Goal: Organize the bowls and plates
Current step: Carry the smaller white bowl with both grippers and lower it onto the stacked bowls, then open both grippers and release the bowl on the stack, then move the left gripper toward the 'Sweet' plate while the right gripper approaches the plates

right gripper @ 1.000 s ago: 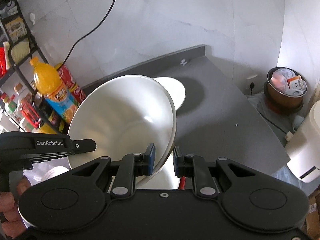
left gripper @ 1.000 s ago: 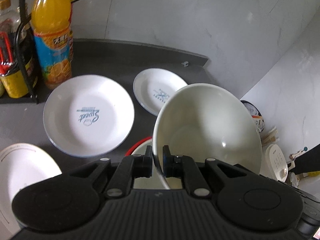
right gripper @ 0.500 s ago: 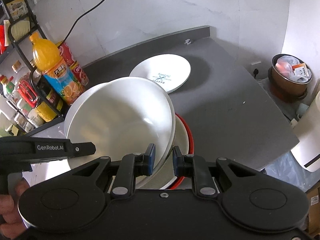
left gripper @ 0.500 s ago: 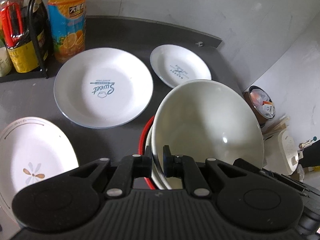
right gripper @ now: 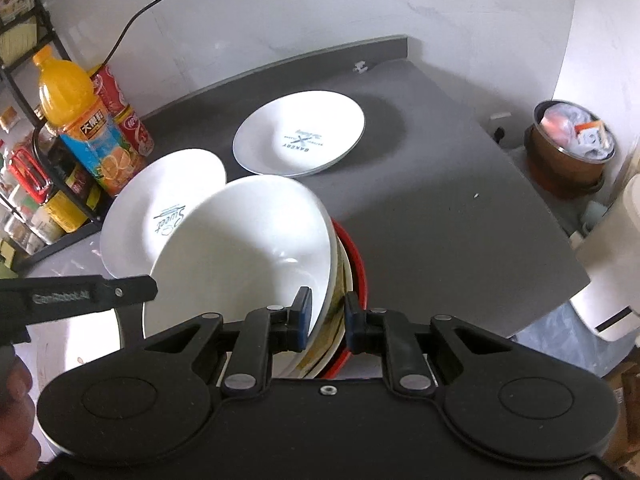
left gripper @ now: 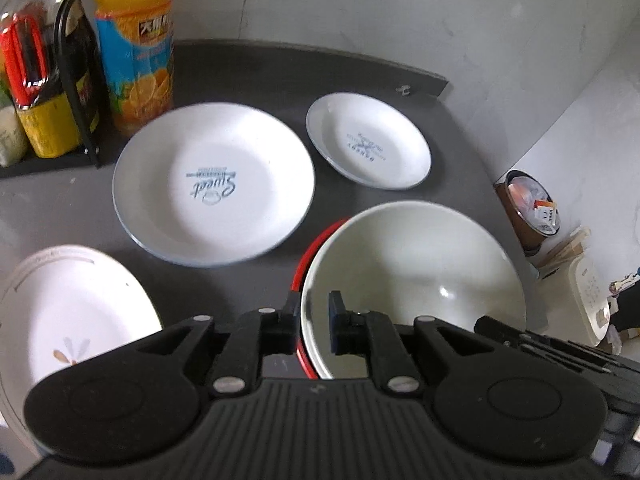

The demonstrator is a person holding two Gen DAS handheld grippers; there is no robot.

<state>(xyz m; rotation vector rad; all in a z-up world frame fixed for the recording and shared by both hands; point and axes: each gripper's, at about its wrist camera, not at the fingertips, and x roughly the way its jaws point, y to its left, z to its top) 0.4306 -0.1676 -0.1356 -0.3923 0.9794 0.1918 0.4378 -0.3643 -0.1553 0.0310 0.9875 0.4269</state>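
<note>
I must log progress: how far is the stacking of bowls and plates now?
Done: the white bowl sits in the stack on the red bowl. In hand: the left gripper straddles its rim, jaws open; the right gripper also straddles the rims, grip unclear. Left: the Sweet plate, Bakery plate and flower plate lie apart on the counter, unstacked.

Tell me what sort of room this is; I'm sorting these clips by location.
Most likely a home kitchen corner. A dark countertop against a marble-look wall carries plates and a white bowl, and a black rack beside an orange juice bottle holds sauce bottles.
</note>
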